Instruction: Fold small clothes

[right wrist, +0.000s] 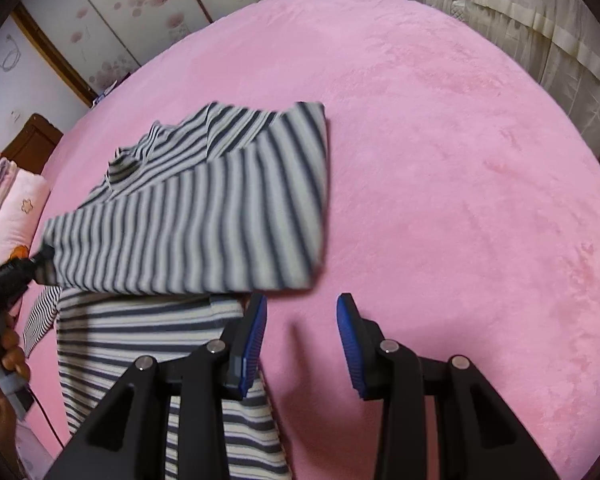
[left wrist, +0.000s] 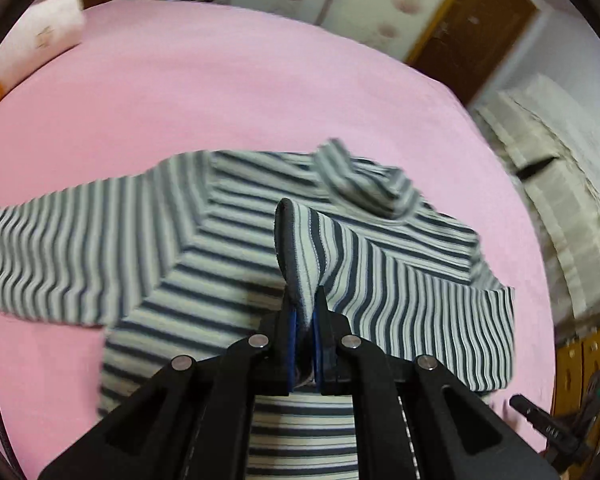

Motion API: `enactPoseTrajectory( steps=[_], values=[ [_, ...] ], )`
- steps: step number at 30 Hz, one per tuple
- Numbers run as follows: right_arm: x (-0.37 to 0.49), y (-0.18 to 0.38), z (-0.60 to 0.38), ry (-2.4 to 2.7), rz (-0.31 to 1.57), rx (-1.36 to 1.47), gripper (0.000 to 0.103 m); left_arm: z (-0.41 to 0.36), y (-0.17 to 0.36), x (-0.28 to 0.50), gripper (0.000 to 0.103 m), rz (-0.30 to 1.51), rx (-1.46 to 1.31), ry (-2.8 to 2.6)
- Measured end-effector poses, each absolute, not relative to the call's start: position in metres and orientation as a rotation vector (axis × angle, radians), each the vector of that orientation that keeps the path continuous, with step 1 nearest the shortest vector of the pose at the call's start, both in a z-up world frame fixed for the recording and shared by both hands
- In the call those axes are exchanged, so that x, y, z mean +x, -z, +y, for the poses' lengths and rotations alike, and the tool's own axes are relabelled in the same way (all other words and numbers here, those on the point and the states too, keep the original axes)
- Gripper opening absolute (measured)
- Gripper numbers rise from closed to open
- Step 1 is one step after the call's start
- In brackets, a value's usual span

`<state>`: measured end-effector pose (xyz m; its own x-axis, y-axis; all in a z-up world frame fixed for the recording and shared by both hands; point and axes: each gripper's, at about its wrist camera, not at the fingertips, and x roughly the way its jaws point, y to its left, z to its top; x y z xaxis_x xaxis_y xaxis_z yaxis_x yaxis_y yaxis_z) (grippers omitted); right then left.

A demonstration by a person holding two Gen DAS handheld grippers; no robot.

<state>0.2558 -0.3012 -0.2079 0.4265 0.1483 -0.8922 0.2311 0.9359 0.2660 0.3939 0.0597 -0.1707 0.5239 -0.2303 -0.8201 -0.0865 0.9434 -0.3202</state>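
The left hand-held gripper (left wrist: 304,304) clamps the striped shirt's (left wrist: 228,216) sleeve cuff (left wrist: 300,232) to fold it; the right hand-held gripper (right wrist: 302,320) hangs parted, empty.

Pink plush bed cover (right wrist: 440,140), striped top (right wrist: 204,216) spread on it, pillows (right wrist: 16,208) at its edge

The striped top (left wrist: 228,240) lies on the blanket (left wrist: 220,92), its sleeve (right wrist: 204,220) folded across its body.
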Motion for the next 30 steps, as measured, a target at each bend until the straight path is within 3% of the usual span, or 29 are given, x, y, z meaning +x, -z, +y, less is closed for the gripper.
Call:
enactPoseTrajectory(
  steps=[11, 27, 28, 30],
  values=[
    [0.278, 0.232, -0.266, 0.023, 1.159, 0.244, 0.037, 0.115, 0.213, 0.354, 0.004, 1.055, -0.457, -0.090],
    [0.330, 0.234, -0.245, 0.018, 1.107, 0.201, 0.036, 0.110, 0.183, 0.364, 0.005, 0.946, -0.440, -0.055],
    [0.332, 0.235, -0.243, 0.031, 1.109, 0.185, 0.033, 0.109, 0.178, 0.369, 0.005, 0.933, -0.426, -0.051],
    [0.333, 0.236, -0.239, 0.041, 1.106, 0.163, 0.012, 0.106, 0.165, 0.379, 0.005, 0.890, -0.386, -0.040]
  ],
)
